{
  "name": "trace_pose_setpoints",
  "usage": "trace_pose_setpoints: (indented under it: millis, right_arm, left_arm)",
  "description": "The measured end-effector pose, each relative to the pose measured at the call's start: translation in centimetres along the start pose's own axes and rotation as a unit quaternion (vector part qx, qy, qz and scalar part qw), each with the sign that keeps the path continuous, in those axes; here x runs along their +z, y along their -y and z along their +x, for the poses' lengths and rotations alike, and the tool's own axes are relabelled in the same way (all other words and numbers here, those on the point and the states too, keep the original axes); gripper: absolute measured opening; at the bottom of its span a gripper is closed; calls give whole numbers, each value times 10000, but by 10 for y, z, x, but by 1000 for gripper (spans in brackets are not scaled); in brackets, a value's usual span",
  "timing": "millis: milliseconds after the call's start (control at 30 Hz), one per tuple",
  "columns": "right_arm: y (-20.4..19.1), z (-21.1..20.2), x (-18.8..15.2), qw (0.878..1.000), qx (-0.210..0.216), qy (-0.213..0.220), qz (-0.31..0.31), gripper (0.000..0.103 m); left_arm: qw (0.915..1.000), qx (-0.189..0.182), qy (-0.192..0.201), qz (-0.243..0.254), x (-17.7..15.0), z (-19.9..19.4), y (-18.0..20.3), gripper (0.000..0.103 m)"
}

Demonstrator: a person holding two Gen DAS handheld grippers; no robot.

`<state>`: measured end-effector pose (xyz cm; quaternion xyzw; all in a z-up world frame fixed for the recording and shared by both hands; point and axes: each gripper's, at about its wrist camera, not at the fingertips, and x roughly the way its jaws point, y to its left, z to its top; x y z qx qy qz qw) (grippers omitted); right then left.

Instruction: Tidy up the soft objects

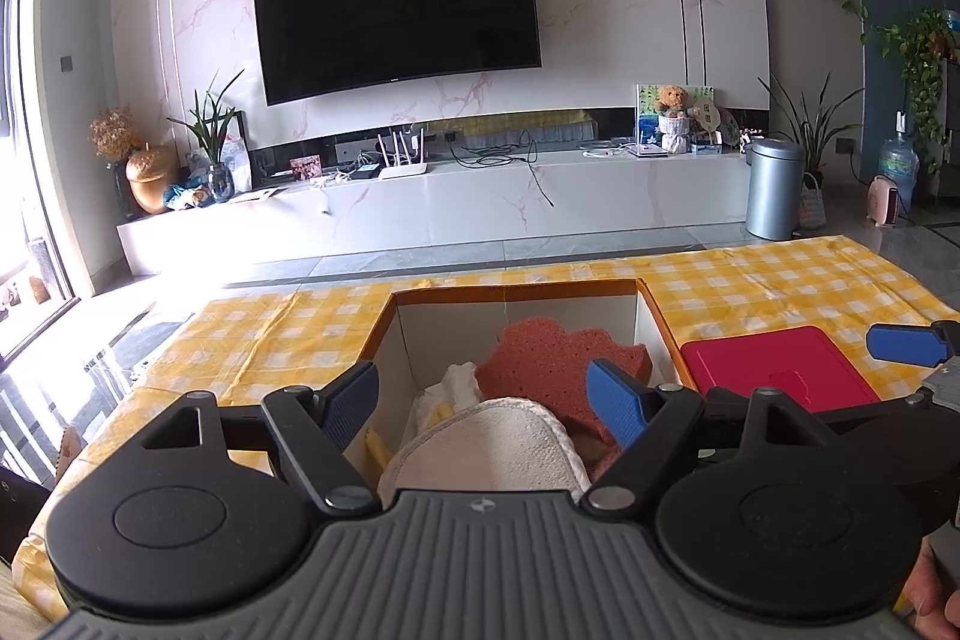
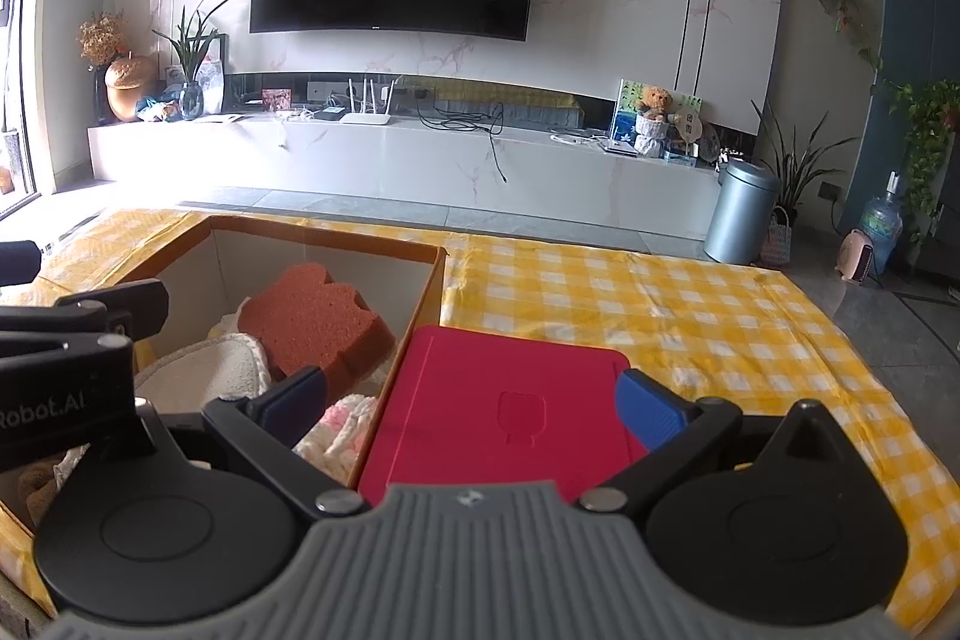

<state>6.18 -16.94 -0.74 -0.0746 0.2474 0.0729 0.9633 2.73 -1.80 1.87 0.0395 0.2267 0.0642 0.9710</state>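
An open cardboard box with orange edges sits on the yellow checked tablecloth. Inside lie an orange sponge, a cream quilted pad, a white crumpled cloth and a pink-white knitted piece. My left gripper hovers open over the box, nothing between its fingers. My right gripper is open above a flat red lid lying right of the box. The right gripper's blue fingertip shows at the left wrist view's right edge.
The yellow checked tablecloth spreads wide to the right of the lid. Beyond the table's far edge are grey floor tiles, a marble TV bench, a wall TV and a grey bin. A hand shows at the lower right.
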Motion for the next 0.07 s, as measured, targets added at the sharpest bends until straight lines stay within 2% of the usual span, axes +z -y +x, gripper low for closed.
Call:
trace_pose_setpoints:
  millis: [67]
  right_arm:
    - [1,2,0,10000,-4,-16,0,100]
  left_arm:
    - [10000,10,-13,12,0,1,0,93]
